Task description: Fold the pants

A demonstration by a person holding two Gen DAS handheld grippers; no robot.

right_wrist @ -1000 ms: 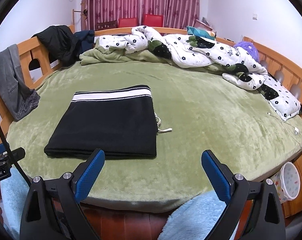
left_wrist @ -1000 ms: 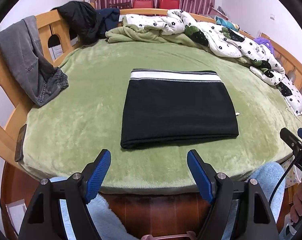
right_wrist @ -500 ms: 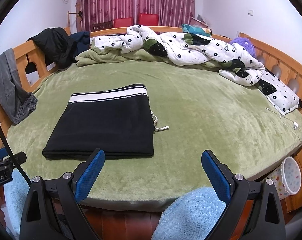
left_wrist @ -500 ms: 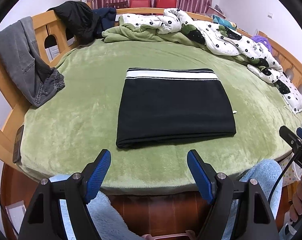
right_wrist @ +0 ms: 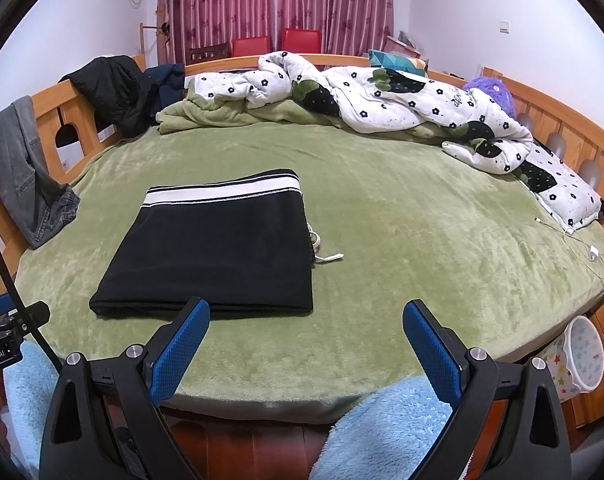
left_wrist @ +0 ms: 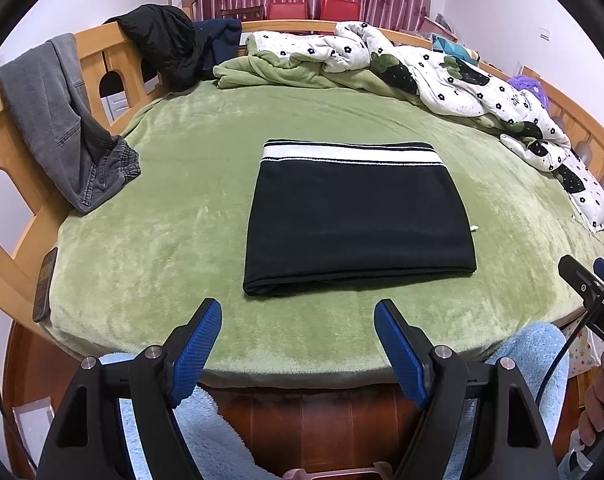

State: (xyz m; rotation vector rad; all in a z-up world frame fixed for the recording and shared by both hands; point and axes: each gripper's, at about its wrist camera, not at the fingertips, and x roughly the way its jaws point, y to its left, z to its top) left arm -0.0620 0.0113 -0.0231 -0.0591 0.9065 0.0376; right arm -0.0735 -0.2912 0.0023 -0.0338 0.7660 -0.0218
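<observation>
The pants (left_wrist: 358, 220) lie mid-frame on the bed (left_wrist: 161, 240) as a neat black rectangle — folding looks finished. Left gripper (left_wrist: 297, 344) and right gripper (right_wrist: 306, 340) both gape wide, empty — nothing obvious remains.

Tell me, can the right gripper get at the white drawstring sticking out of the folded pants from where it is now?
Probably yes. The right gripper is open, and only bare green blanket lies between it and the drawstring at the black pants' right edge.
</observation>
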